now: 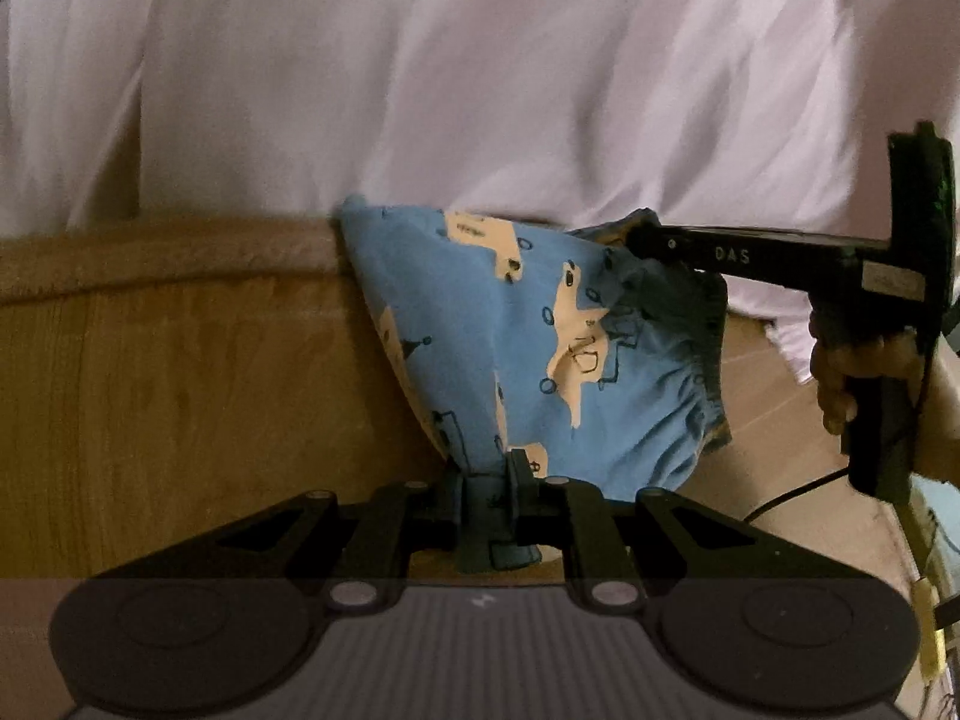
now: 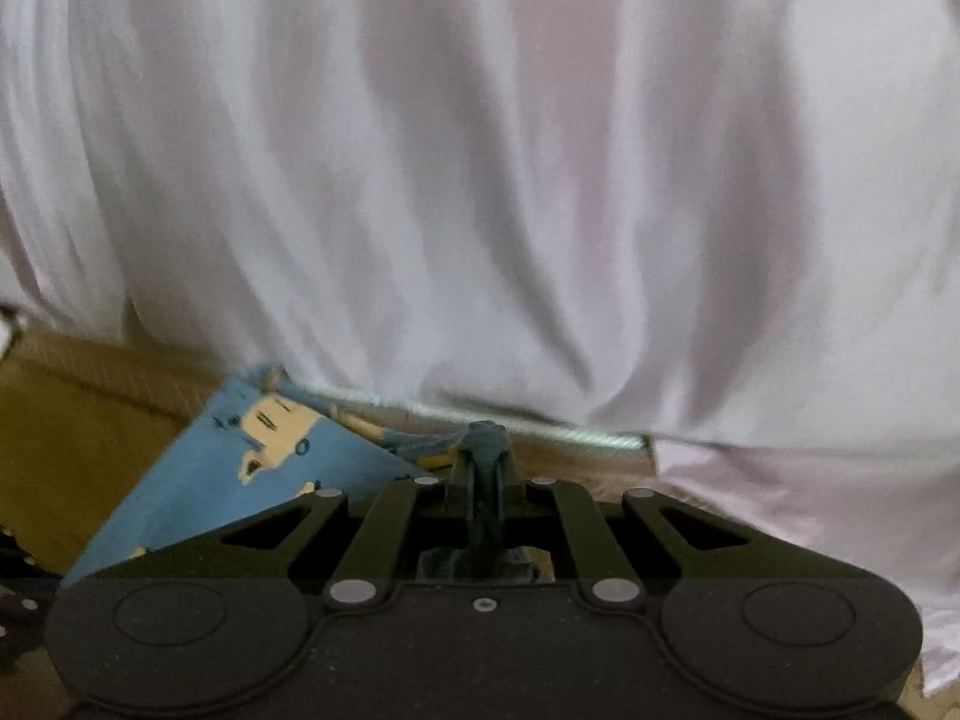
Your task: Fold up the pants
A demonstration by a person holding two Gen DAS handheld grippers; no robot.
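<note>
The pants (image 1: 528, 348) are small and blue with cream animal prints and a gathered waistband; they hang stretched between both grippers above a wooden table (image 1: 180, 390). My left gripper (image 1: 487, 480) is shut on a bunched corner of the cloth. In the left wrist view my right gripper (image 1: 636, 240) reaches in from the right, held by a hand (image 1: 840, 372), and pinches the waistband. From the right wrist camera, the right gripper (image 2: 487, 468) is shut on a gathered bit of the pants (image 2: 252, 468), which spread down to the left.
A person in a loose white garment (image 1: 480, 72) stands close behind the table edge (image 1: 168, 252) and fills the upper half of both views (image 2: 480, 180). A black cable (image 1: 792, 492) trails by the right gripper's handle. Tan floor lies at the right (image 1: 756, 396).
</note>
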